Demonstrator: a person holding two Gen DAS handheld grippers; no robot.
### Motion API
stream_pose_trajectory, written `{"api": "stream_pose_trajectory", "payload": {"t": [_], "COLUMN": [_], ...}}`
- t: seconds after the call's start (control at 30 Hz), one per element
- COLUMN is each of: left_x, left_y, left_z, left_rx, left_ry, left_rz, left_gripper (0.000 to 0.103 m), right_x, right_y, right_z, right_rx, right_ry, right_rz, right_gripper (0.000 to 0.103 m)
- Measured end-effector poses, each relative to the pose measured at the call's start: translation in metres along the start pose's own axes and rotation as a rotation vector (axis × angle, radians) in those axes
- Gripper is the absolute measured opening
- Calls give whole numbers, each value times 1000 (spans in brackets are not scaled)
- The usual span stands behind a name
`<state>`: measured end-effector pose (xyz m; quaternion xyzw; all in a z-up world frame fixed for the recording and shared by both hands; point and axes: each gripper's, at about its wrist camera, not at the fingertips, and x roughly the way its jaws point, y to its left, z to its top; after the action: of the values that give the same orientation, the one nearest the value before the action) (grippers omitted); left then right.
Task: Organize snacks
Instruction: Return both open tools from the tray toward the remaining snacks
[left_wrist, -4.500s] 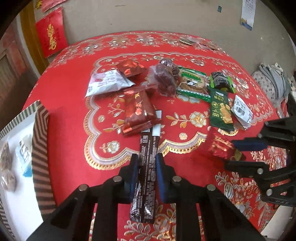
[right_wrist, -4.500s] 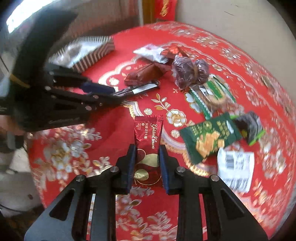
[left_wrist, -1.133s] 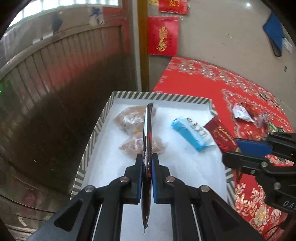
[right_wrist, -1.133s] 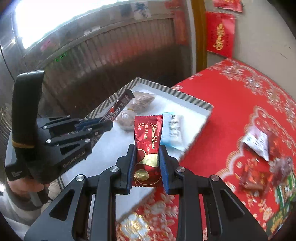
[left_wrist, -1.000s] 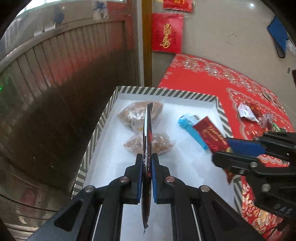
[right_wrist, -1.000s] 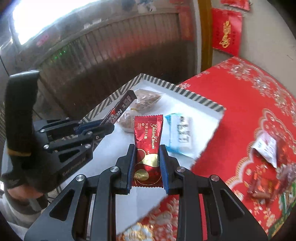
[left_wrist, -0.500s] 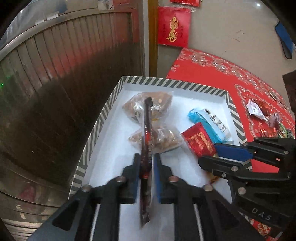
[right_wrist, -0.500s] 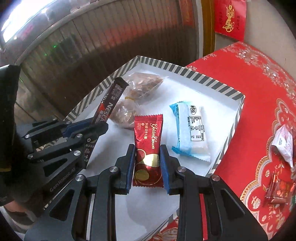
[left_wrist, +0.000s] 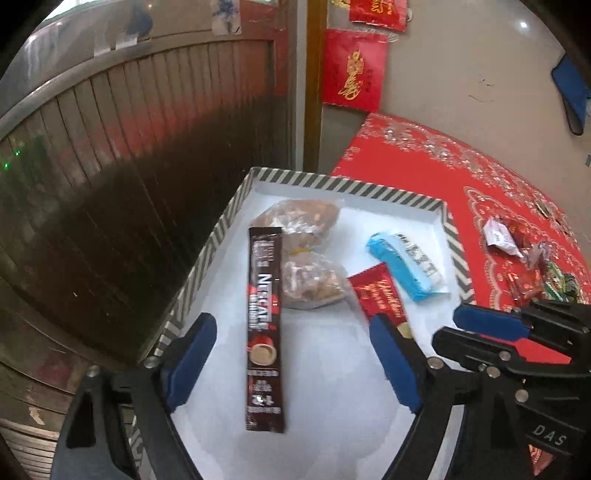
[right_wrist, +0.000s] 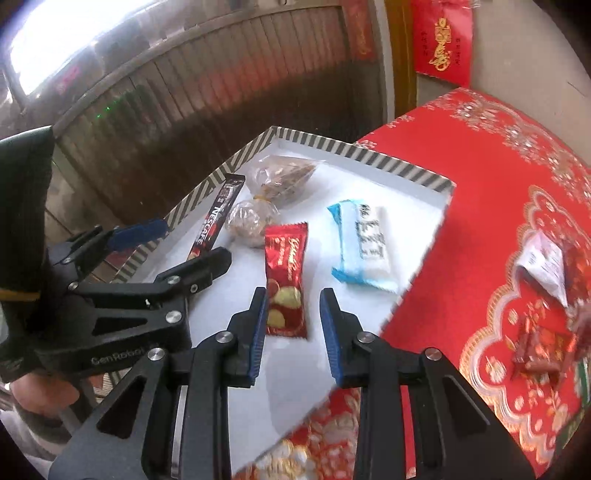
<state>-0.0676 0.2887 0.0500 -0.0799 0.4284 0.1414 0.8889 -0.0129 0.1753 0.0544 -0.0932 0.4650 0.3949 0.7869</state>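
Note:
A white box with a striped rim (left_wrist: 332, 182) (right_wrist: 369, 157) sits at the table's left edge. A dark Nescafe stick (left_wrist: 264, 328) (right_wrist: 216, 225) lies flat in it between the jaws of my open left gripper (left_wrist: 291, 358) (right_wrist: 177, 243). A red Golden Crown packet (right_wrist: 286, 284) (left_wrist: 380, 297) lies in the box just ahead of my open right gripper (right_wrist: 293, 325) (left_wrist: 476, 328). Two clear bags of nuts (left_wrist: 306, 254) (right_wrist: 273, 192) and a blue-and-white snack (left_wrist: 404, 264) (right_wrist: 364, 245) also lie in the box.
The red patterned tablecloth (right_wrist: 480, 184) (left_wrist: 424, 155) spreads to the right. Several loose snacks (left_wrist: 517, 251) (right_wrist: 546, 295) lie on it. A dark slatted wall (left_wrist: 129, 166) stands behind the box. A red paper hanging (left_wrist: 354, 70) is on the far wall.
Both grippers have opened. The Nescafe stick has dropped flat into the box from my left gripper. The red packet has dropped into the box from my right gripper.

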Motion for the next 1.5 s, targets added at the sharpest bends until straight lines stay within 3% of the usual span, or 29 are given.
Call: {"api": "stream_pose_trajectory", "payload": {"t": [0.3, 0.7, 1.0, 1.1, 1.23, 1.5], "left_x": [-12, -24, -16, -11, 2, 41], "left_y": [-38, -108, -174, -200, -231, -272], "left_z": [1, 0, 5, 6, 7, 16], "left_rx": [59, 160, 229, 311, 467, 764], "left_ry": [-17, -11, 54, 67, 86, 127], "left_rz": [-55, -127, -211, -219, -264, -286], "left_gripper": [92, 94, 94, 94, 94, 94], "right_x": [-54, -120, -157, -166, -179, -189], "right_y": [-31, -116, -167, -177, -189, -203], "right_z": [-34, -103, -152, -164, -178, -188], "right_rx": [45, 227, 351, 377, 416, 434], "right_ry": [-41, -79, -108, -116, -129, -142], "right_rz": [-67, -190, -230, -243, -243, -242], "right_gripper": [28, 28, 28, 28, 42, 42]}}
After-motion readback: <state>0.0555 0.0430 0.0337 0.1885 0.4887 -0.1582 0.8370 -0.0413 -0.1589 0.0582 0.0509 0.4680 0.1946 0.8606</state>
